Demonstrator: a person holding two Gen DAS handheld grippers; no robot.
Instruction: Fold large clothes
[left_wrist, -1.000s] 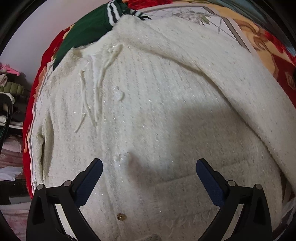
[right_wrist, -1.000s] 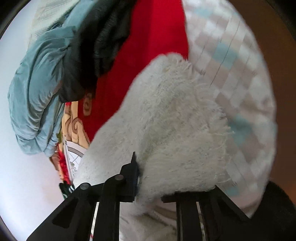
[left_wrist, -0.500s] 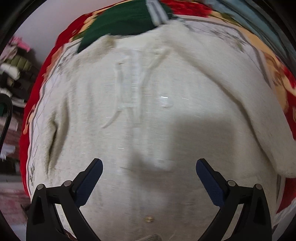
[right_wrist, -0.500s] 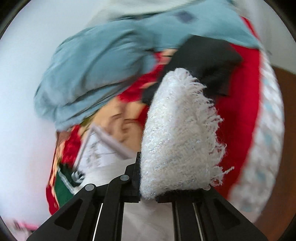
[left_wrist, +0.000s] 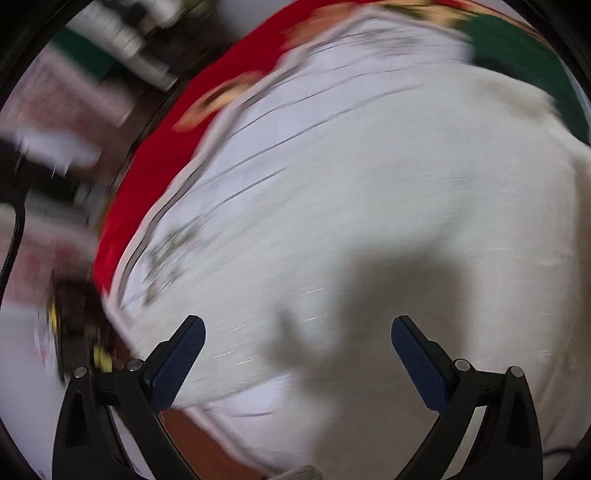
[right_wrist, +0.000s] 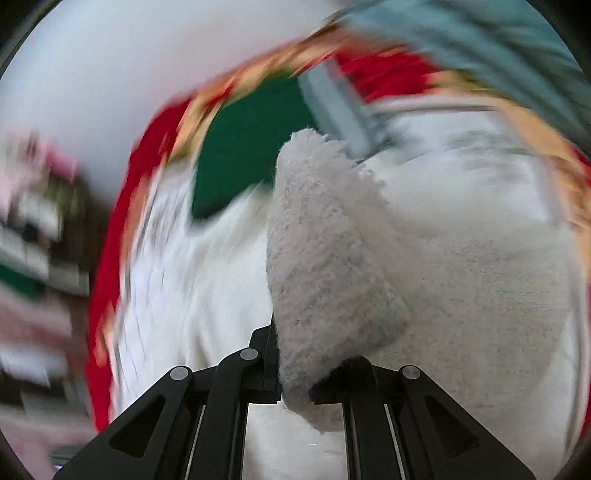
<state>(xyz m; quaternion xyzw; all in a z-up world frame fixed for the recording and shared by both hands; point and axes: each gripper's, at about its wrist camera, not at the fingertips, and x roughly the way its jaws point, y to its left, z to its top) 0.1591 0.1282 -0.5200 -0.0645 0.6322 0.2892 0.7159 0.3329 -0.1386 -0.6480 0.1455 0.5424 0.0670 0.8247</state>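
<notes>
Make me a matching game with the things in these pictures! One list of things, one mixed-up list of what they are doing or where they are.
Things:
1. left gripper
2. right gripper
3. green garment
4. blue-grey cloth

States or places:
A. lies at the far edge of the bed, top right in the right wrist view
B. shut on a fold of the fuzzy white sweater
C. open, nothing between its fingers
D. lies beyond the sweater, on the red patterned bedspread

Pairs: 1-C, 2-B, 3-D, 4-A
</notes>
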